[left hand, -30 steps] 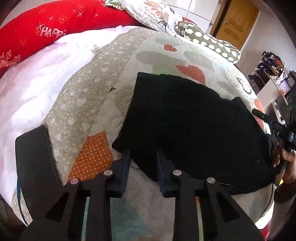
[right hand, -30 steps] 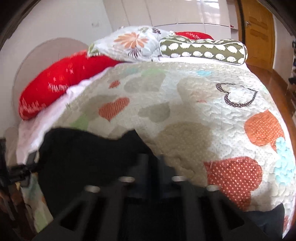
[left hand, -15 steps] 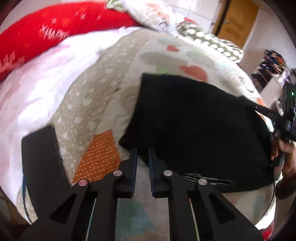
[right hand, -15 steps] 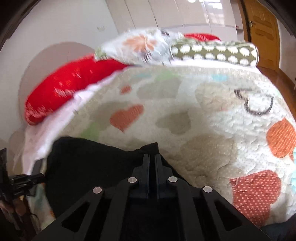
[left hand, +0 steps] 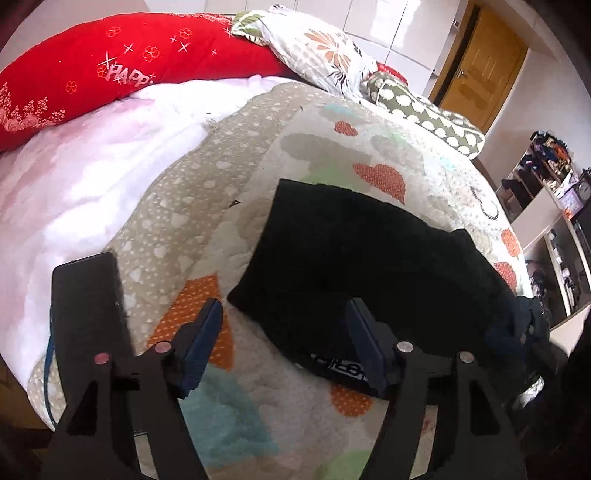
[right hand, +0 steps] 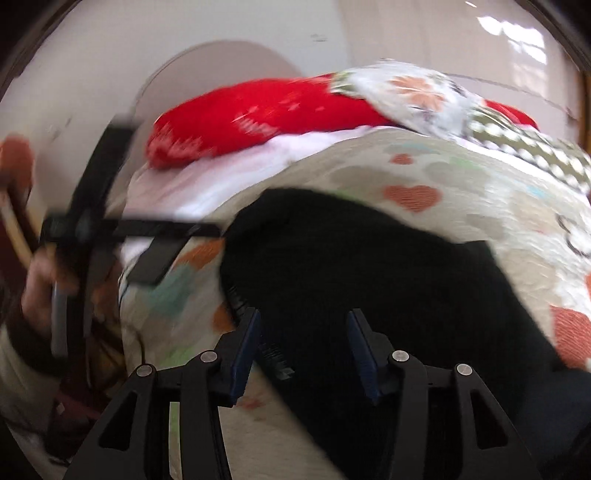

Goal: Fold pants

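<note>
Pants [left hand: 369, 266] folded black on quilt [left hand: 207, 206], left claw [left hand: 284, 332] released at near edge, right claw [right hand: 303, 339] released above.

This is a bedroom in a home, because almost everything lies on a bed with a quilt [left hand: 332, 147] that has hearts on it. At the far end of the quilt there are a red pillow [left hand: 129, 62], a floral pillow [left hand: 317, 48] and a green bolster [left hand: 424, 114], and a white sheet [left hand: 74, 177] lies just beside the quilt under the red pillow. Beyond the bolster stands a wooden door [left hand: 484, 62], next to it white wardrobe doors [left hand: 376, 22], and well apart from the quilt on the other side are shelves [left hand: 546, 192] full of small household things.
</note>
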